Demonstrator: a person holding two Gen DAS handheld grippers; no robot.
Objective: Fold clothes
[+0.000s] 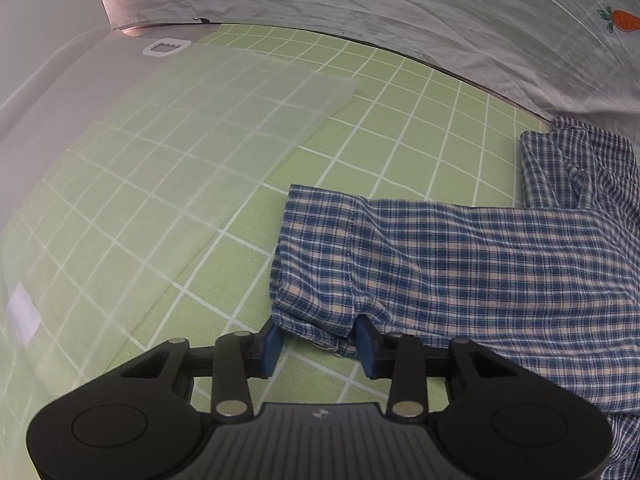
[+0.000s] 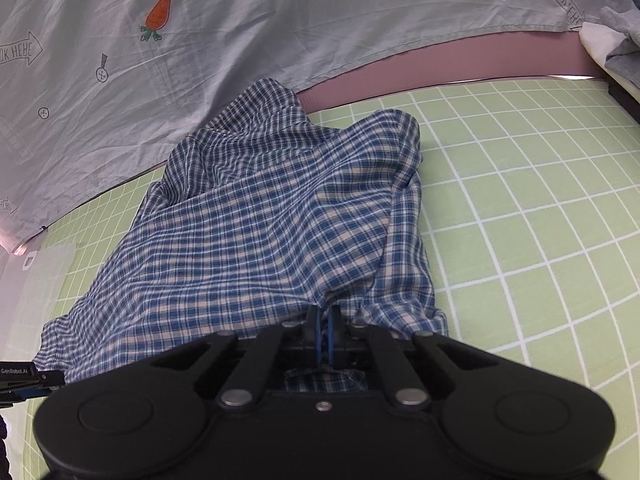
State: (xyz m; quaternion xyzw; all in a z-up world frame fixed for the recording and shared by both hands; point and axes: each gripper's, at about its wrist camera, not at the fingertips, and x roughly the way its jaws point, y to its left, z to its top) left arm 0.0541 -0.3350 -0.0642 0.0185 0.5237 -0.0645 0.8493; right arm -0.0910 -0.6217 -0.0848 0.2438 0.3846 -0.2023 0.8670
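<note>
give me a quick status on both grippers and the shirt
Left gripper open, fingers straddling the sleeve cuff. Right gripper shut on plaid shirt, bunched on green grid mat. Translucent sheet alongside, not blocking.

Both wrist cameras look low and close across the shared plaid shirt.

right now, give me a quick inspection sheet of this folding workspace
surface: green grid mat, flat, partly covered.
job's things: blue plaid shirt, rumpled; its cuffed sleeve lies spread toward the left tool.
clutter: translucent plastic sheet lying on the mat left of the sleeve.
grippers: left tool open, fingers either side of the cuff edge; right tool shut on shirt fabric.
cables: nothing seen.
surroundings: grey printed cloth with a carrot behind the mat.
</note>
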